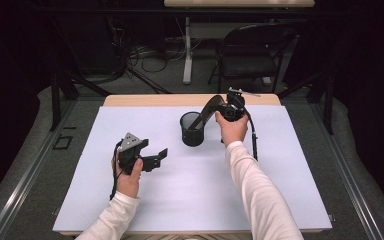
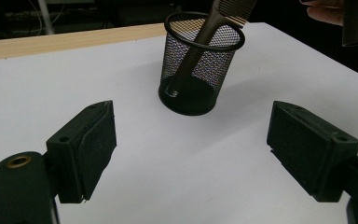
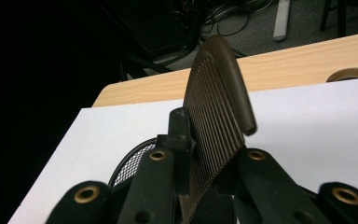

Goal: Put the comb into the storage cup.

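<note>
In the high view, a white sheet (image 1: 145, 200) covers most of the worktop, and a strip of bare wood (image 1: 145, 99) shows along the far edge. A black mesh cup (image 1: 192, 129) stands upright on the sheet, somewhat nearer the far edge than the near one and about midway between the sides. The right gripper (image 1: 219, 106) hangs above and just right of the cup, with a brown comb (image 1: 206, 113) slanting from it down into the cup. The left gripper (image 1: 155, 156) rests near the left side of the sheet, well apart from the cup, its jaws spread wide around nothing. Beyond the far edge stand a folding chair (image 1: 247, 55) and a white table leg (image 1: 187, 50).

In the left gripper view, the two jaws stand far apart over bare sheet. The cup (image 2: 198, 65) sits ahead between them with the comb handle (image 2: 193, 51) leaning inside, its end near the cup's floor.

In the right gripper view, the jaws are nearly closed on the comb (image 3: 216, 121), pinching its toothed part, which hides most of the cup rim (image 3: 130, 161) below.
</note>
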Available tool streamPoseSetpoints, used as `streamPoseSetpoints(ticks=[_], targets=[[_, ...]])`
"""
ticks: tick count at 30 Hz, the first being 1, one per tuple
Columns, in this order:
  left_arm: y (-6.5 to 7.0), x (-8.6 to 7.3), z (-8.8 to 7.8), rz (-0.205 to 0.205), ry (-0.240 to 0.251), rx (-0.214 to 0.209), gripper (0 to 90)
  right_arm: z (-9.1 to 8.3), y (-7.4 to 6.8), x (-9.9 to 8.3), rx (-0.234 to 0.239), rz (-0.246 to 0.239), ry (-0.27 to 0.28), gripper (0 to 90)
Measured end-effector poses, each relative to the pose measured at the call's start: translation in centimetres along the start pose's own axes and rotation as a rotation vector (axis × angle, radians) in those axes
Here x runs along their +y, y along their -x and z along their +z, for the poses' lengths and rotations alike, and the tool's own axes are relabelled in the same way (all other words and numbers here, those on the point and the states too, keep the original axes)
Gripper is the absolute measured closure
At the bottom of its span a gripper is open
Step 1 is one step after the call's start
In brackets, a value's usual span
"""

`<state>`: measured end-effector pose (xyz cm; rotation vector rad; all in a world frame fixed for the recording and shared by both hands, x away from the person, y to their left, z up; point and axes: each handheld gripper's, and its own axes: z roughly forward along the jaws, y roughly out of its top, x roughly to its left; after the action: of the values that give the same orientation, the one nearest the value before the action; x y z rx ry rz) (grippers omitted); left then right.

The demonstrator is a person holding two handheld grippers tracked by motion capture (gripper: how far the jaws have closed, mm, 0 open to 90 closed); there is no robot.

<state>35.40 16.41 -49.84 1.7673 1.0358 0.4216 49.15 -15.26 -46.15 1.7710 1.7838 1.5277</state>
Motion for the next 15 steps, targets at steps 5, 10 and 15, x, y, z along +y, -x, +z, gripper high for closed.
streamPoseSetpoints(ticks=[5,10,15], targets=[[-0.03,-0.01,0.05,-0.001,-0.001,0.001,15.8,-0.12,0.05,0.03,0.008,0.002,0.004,76.8],[-0.06,-0.01,0.13,-0.001,-0.005,0.000,15.8,-0.10,0.00,-0.04,0.006,-0.010,0.013,72.0],[-0.11,0.00,0.17,-0.005,-0.003,0.000,15.8,-0.15,0.15,-0.20,0.000,-0.010,0.025,67.2]])
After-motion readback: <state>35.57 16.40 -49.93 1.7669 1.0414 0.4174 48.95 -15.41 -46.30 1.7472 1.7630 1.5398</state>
